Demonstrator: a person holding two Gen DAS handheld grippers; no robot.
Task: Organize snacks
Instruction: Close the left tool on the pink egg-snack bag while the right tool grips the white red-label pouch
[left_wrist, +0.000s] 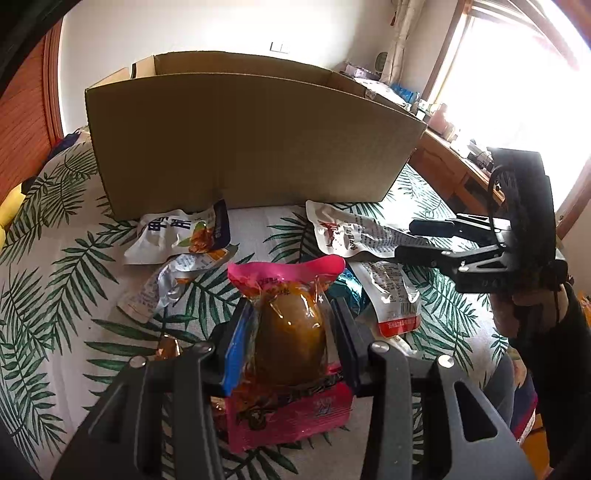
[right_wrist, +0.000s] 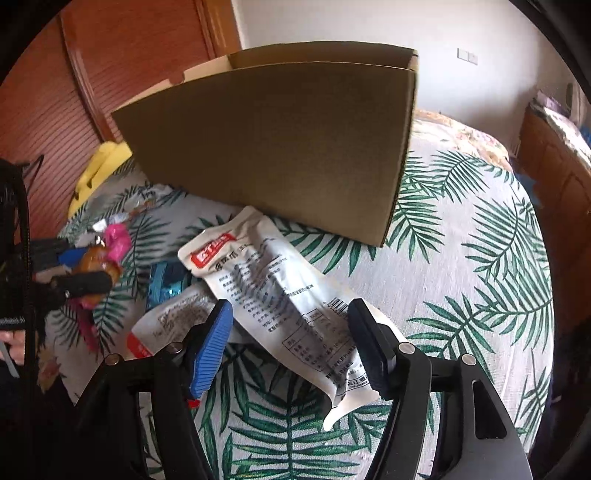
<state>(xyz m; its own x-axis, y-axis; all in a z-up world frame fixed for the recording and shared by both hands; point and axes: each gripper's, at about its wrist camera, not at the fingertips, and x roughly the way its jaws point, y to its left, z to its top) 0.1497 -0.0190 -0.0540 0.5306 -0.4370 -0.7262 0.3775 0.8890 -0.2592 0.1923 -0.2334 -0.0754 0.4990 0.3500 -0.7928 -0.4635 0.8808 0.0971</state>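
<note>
Over the leaf-print bedspread (right_wrist: 461, 280), left gripper (left_wrist: 291, 328) jaws clamp the egg packet (left_wrist: 288, 332); right gripper (right_wrist: 291, 343) jaws gape, angled downward.

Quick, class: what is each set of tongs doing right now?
Left tongs: shut on the pink egg packet.
Right tongs: open, straddling the white packet.

The right gripper (right_wrist: 288, 347) has its fingers (right_wrist: 210, 347) apart around a white snack bag (right_wrist: 280, 295) on the bed (right_wrist: 461, 277). A cardboard box (right_wrist: 280, 147) stands behind.
</note>
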